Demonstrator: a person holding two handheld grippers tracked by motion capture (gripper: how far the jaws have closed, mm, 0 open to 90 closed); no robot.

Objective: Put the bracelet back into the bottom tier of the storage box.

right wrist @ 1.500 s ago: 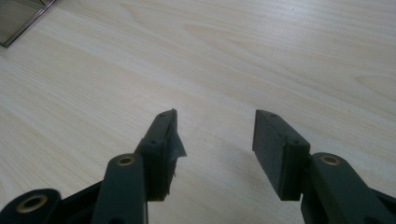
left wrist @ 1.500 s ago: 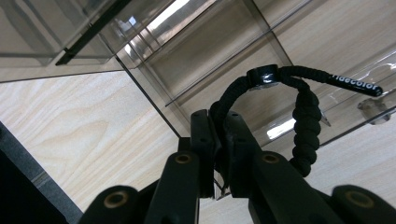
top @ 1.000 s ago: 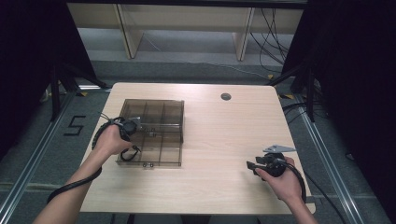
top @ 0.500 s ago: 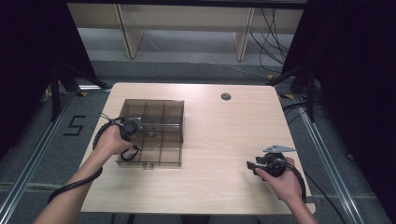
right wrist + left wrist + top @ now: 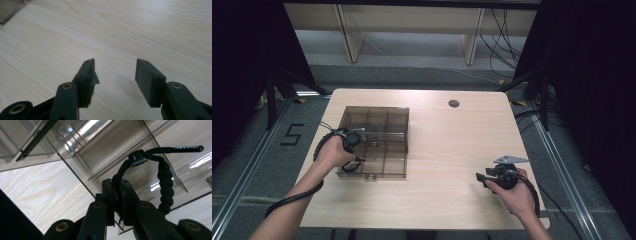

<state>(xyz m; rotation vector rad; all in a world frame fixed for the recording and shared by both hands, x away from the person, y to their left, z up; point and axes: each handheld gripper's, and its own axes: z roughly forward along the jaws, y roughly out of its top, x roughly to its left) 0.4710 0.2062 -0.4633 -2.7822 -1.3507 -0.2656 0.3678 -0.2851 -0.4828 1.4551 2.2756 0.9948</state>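
The left hand-held gripper (image 5: 117, 202) is clamped on a black braided cord (image 5: 165, 180) over the smoky clear organizer box (image 5: 374, 140) at the bench's (image 5: 452, 150) left, nothing has moved lately, so placing seems pending, while the right hand-held gripper (image 5: 113, 75) waits wide and empty near right.
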